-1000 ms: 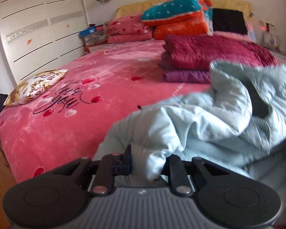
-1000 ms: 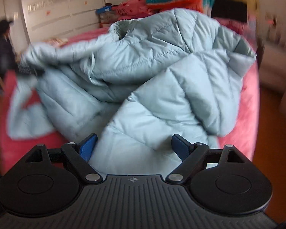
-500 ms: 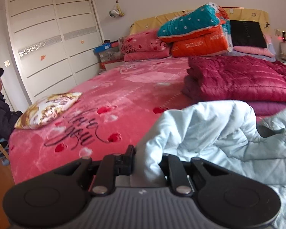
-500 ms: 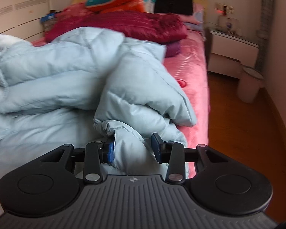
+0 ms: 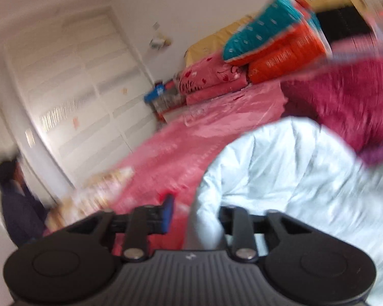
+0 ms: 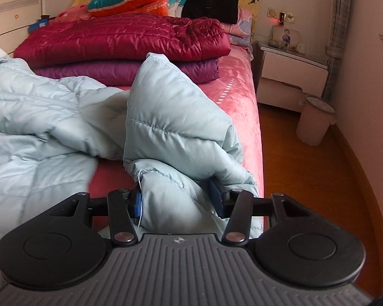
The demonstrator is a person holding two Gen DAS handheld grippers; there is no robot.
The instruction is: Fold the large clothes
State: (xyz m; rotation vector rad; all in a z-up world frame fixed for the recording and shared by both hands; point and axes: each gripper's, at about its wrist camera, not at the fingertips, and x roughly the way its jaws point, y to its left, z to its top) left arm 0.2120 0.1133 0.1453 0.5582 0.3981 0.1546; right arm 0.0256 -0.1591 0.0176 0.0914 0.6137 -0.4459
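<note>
Pale-blue jacket (image 6: 51, 117) lengthwise across bed (image 6: 240, 81)

A pale blue quilted down coat (image 6: 51, 117) lies crumpled on the bed, one sleeve bunched upright.

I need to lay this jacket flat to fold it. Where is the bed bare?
Bare pink bedspread lies between the light blue jacket and the pillows; a narrow strip runs beside the folded jackets along the bed's right edge. The near end is crowded with jacket.
</note>
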